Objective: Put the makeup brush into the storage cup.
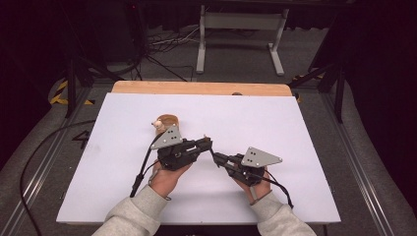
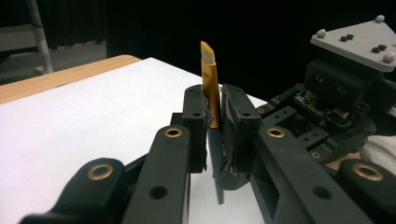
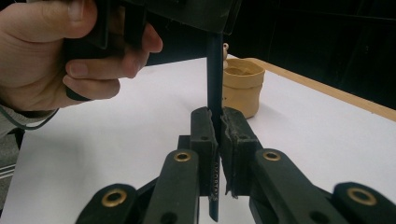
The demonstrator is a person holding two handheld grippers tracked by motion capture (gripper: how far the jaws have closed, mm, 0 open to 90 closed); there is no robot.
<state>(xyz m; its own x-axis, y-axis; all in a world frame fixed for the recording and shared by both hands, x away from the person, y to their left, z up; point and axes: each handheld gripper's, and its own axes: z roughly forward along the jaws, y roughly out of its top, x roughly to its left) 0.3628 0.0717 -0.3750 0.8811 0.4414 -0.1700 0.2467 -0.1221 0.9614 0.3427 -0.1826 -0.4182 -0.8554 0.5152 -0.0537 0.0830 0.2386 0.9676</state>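
Left gripper (image 1: 205,142) is clamped on the amber, chisel-tipped end of a slim pen (image 2: 211,88); in the left gripper view the pads press it from both sides, the tip standing clear above them. The pen's long axis runs straight across the gap between the two tools, above the white table (image 1: 295,128), from the left jaws toward the right ones. Right gripper (image 1: 219,158) is closed on the dark end of the same pen (image 3: 215,70); in the right gripper view the barrel rises from its jaws up to the left gripper held in the person's hand (image 3: 51,51). Both hands are equally near, each holding one end. Judgement: the coming move is a pull apart along that axis, and nothing stands in the line of pull. A small tan pot (image 1: 168,121) stands just beyond the left gripper, with a small figure (image 1: 158,125) beside it; both lie off the axis.
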